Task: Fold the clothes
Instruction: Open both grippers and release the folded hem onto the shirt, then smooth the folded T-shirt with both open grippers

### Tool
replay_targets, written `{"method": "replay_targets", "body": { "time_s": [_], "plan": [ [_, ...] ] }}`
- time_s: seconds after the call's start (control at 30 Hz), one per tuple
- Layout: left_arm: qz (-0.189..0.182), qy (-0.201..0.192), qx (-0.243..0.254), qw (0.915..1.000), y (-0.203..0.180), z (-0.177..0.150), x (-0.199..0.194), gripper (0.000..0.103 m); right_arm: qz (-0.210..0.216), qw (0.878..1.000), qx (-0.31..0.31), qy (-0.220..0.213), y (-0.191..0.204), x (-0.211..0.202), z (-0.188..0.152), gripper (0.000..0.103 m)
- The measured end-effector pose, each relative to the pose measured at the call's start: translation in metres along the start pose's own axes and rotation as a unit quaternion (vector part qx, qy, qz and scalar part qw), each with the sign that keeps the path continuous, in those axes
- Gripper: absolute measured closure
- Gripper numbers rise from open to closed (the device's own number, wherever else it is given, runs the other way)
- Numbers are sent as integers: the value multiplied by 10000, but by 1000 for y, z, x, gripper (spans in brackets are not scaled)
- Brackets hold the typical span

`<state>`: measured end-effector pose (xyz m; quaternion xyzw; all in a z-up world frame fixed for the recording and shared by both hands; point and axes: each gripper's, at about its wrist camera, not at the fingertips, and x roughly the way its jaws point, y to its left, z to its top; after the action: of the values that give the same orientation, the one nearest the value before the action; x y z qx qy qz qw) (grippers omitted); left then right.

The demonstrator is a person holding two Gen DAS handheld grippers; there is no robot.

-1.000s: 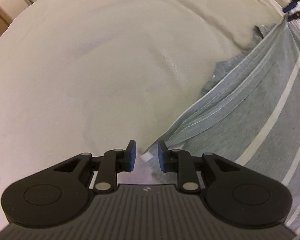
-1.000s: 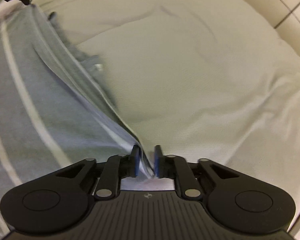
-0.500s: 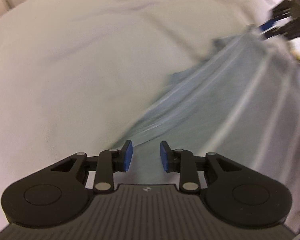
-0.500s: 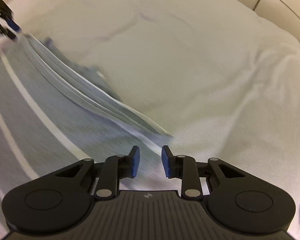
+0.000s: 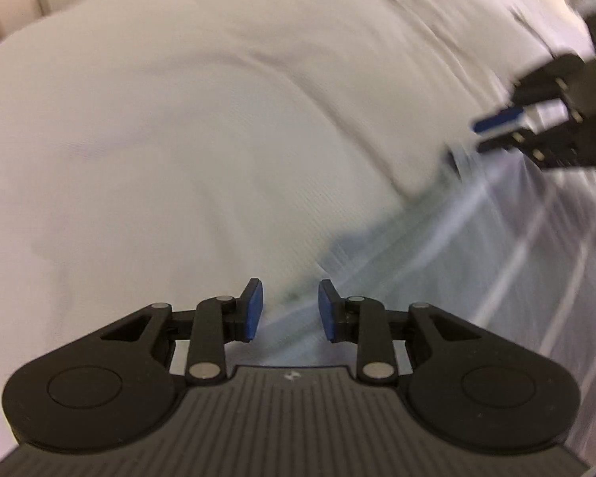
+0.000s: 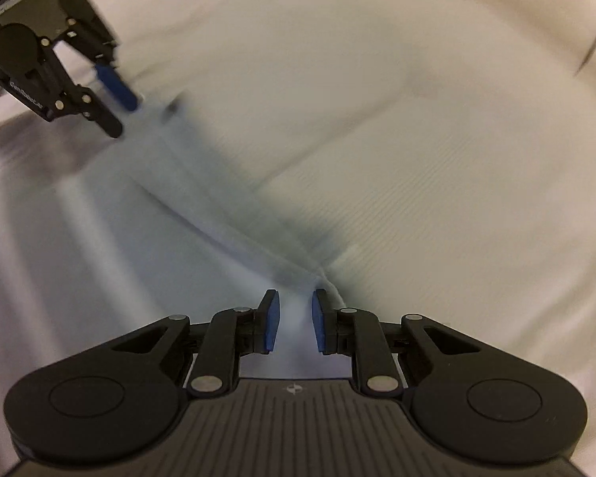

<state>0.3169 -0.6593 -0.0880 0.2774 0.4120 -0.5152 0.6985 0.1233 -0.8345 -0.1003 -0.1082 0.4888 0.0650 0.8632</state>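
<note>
The left gripper (image 5: 290,310) is held with its blue pads apart; the blurred edge of the garment (image 5: 476,262) lies in the gap below them, and no pad is seen pressing on it. The right gripper (image 6: 295,320) is closing, its pads still parted, with a raised fold of the garment (image 6: 99,246) between them; contact cannot be made out.

The garment is grey with pale stripes and is spread on a white sheet (image 5: 178,139), its folded edge running between the two grippers. Motion blur smears the fabric in both views, so layers and hems cannot be told apart. The garment is cut off at the picture edges. Beige panelling (image 5: 8,4) is glimpsed at a corner.
</note>
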Motion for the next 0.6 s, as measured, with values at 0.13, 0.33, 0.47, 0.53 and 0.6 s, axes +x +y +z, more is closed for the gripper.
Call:
{"method": "replay_targets", "body": {
  "time_s": [0.13, 0.33, 0.47, 0.53, 0.6],
  "plan": [
    [-268, 1, 146, 9995, -12, -12, -19, 78, -15, 9992, 341, -228, -5, -26, 3, 81],
    [-1077, 790, 933, 9866, -52, -32, 4, 78, 989, 9949, 53, 176, 44, -22, -5, 82],
    [-547, 588, 845, 9932, -40, -33, 18, 75, 1359, 9890, -414, 419, 75, 10, 5, 83],
    [62, 201, 495, 9986, -22, -27, 11, 76, 1301, 9899, -456, 322, 78, 23, 17, 83],
    [371, -117, 126, 9992, -6, -24, -2, 76, 759, 9960, -462, 0, 71, 25, 28, 83]
  ]
}}
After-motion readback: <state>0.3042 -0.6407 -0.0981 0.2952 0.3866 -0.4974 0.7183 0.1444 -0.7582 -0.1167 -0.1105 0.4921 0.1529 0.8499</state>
